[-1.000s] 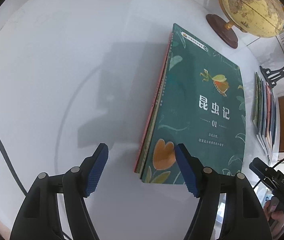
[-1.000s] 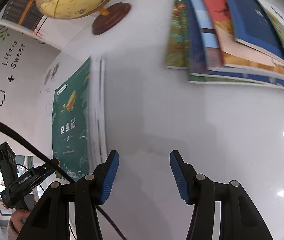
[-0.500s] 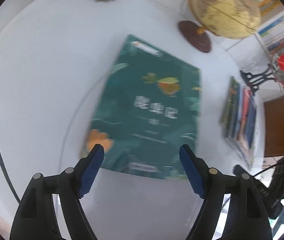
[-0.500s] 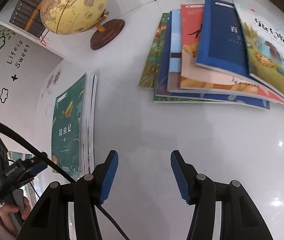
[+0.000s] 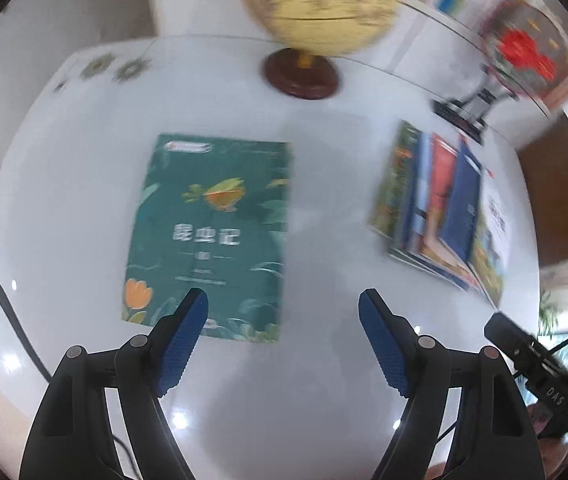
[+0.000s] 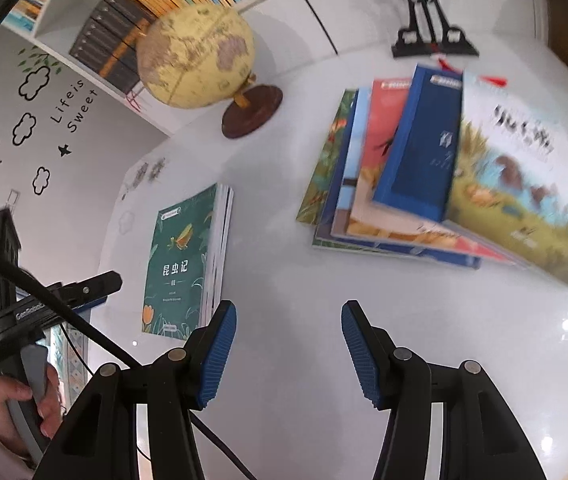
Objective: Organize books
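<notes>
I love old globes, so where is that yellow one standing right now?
The globe stands at the table's far edge in the right wrist view, below the bookshelf, between the green book and the fanned books.

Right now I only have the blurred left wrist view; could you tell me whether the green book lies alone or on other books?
Observer: It tops a stack. The right wrist view shows the green book with the white page edges of several books beneath it.
Operator: Thank you. Is the right gripper holding anything?
Observer: No. The right gripper is open, with only bare table showing between its fingers.
Operator: And which book tops the fanned pile?
Observer: The meadow-cover book; it overlaps the dark blue book.
</notes>
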`<state>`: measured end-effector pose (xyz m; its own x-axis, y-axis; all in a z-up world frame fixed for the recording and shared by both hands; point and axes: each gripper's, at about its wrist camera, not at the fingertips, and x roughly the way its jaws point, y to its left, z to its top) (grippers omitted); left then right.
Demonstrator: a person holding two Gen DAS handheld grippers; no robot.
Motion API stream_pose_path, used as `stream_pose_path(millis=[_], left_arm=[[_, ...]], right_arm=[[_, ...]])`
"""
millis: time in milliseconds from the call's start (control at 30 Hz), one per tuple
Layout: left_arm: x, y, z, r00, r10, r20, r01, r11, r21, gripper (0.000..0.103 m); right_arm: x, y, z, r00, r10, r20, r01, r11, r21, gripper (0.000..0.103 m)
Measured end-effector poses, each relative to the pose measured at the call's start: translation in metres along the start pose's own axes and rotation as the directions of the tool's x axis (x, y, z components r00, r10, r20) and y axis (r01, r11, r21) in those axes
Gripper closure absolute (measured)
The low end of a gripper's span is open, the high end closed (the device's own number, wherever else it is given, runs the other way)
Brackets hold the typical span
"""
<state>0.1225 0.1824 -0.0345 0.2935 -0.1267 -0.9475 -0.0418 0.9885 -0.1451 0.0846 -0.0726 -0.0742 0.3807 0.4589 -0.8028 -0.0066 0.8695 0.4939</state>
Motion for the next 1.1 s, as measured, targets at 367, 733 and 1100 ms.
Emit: stream_pose_path(millis=[367, 733, 1100], left_arm=[[-0.027, -0.11, -0.013, 0.994, 0.014, 0.112, -0.033, 0.985, 0.168, 0.027], [0.003, -0.188, -0.019, 0.998, -0.057, -0.01, 0.058, 0.958, 0.281, 0.027], [0.04, -0.235, -0.017, 0.987, -0.139, -0.078, 0.159, 0.903, 0.4, 0.021]], right_arm=[[-0.09, -0.048, -0.013, 0.991, -0.025, 0.13, 0.03, 0.999, -0.034, 0.037], [-0.11, -0.144, -0.025, 0.972, 0.033, 0.233, -0.073, 0.983, 0.166, 0.027], [-0.097, -0.219, -0.037, 0.975, 0.024, 0.22, -0.108, 0.919, 0.379, 0.027]])
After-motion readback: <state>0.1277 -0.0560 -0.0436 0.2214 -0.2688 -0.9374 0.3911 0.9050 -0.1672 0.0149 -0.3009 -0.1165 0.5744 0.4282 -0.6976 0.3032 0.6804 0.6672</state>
